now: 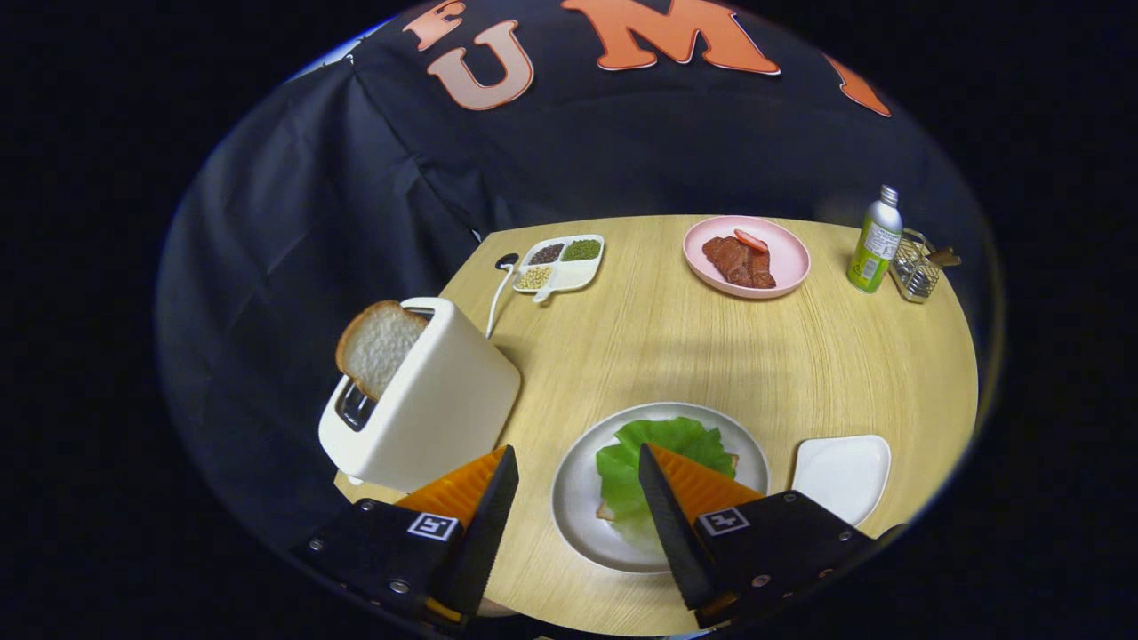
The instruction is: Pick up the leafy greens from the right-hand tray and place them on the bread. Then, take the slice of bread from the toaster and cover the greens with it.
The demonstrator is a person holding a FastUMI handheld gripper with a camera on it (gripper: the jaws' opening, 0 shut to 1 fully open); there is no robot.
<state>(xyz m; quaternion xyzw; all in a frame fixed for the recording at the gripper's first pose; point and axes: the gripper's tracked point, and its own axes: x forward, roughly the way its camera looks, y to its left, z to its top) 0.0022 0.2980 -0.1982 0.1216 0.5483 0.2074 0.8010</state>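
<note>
With the green lettuce leaf (pixel 653 458) lying on the plated bread, the gripper (pixel 576 493), fingers apart and empty, is facing the toaster's white bread slice (pixel 378 345), seemingly next.

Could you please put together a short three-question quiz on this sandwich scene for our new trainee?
1. True or false: the leafy greens already lie on the bread on the grey plate.
2. Where is the slice of bread to be fetched next? A) on the pink plate B) standing up out of the toaster C) on the white tray
3. Fill in: the claw is ____, with nothing between its fingers.

Key: 1 true; 2 B; 3 open.
</note>
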